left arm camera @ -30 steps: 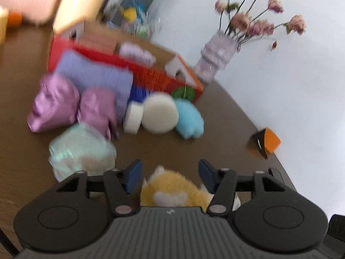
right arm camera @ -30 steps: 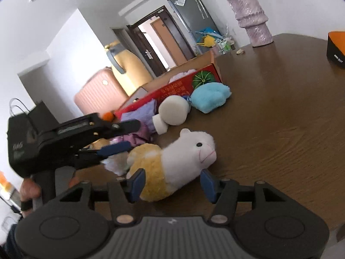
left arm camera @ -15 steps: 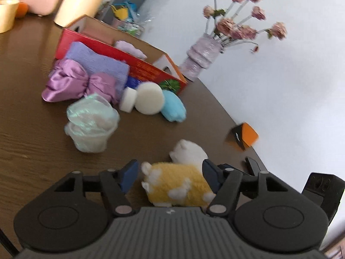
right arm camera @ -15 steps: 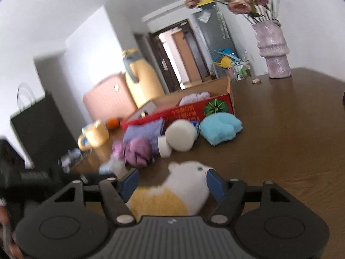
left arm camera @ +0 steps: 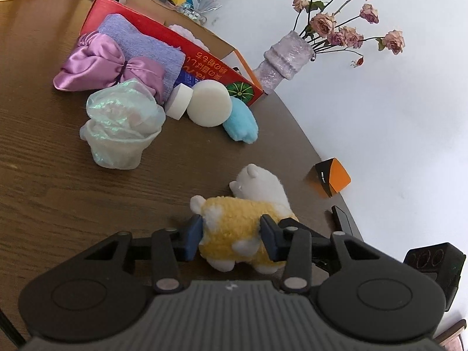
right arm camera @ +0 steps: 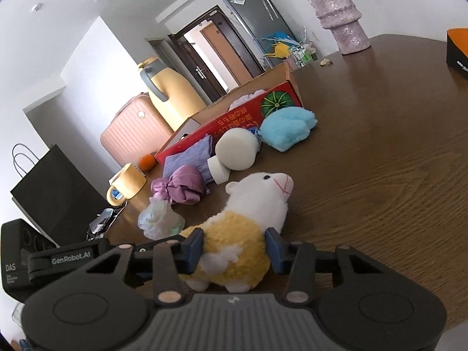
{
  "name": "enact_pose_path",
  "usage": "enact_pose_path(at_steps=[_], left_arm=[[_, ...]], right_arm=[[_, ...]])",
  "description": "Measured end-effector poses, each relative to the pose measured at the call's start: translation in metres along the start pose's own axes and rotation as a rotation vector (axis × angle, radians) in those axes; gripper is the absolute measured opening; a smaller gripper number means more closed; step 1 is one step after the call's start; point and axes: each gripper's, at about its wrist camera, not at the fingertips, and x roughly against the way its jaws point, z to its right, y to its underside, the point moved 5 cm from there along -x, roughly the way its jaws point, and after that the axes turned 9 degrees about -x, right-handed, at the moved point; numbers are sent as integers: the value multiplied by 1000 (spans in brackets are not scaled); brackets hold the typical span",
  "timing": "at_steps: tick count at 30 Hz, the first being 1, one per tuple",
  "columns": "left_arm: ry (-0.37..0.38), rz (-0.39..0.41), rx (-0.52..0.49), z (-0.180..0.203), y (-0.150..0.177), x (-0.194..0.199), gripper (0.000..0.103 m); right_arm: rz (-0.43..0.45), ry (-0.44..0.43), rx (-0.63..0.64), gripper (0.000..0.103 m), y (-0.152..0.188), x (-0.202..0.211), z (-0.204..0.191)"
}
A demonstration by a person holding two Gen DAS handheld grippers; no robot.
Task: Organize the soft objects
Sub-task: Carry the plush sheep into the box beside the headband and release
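Note:
A yellow and white plush alpaca [left arm camera: 234,228] [right arm camera: 248,222] stands on the brown table. My left gripper [left arm camera: 231,238] has both pads pressed on its yellow body from behind. My right gripper [right arm camera: 234,248] has both pads pressed on its flanks from the other side. Further off lie an iridescent mesh pouch [left arm camera: 120,128], a purple satin bow [left arm camera: 108,64], a lilac towel [left arm camera: 140,44], two white sponge discs [left arm camera: 209,103] and a blue fluffy piece [left arm camera: 241,122], all beside an open red cardboard box [left arm camera: 210,67] [right arm camera: 234,120].
A lilac vase of dried roses [left arm camera: 283,58] stands behind the box. An orange and black box [left arm camera: 329,178] sits at the table's right edge. In the right wrist view a yellow mug [right arm camera: 127,184], an orange [right arm camera: 146,162] and a yellow jug [right arm camera: 169,90] lie at the far side.
Both grippers have closed in on the alpaca from opposite sides, and their pads now press its yellow body. The alpaca stands more upright than before.

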Motion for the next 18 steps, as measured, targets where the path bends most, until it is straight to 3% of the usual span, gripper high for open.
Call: enact_pose_path(at_steps=[5,9,13,18], left_arm=[[23,19,-20,16,-22,10,43],[41,64,-68,33,-84,8,43],[23,98,-94,37,-169,-22,43],[-28,26,-39,10,-261,-97,43]], right_arm=[[21,-1,22,44,-4,8,-8],[78,-26,69,44,-34,18,-28],[131,-38,129,44,-100,1,-52],[116,-22,157,44,-206,-70,-64]])
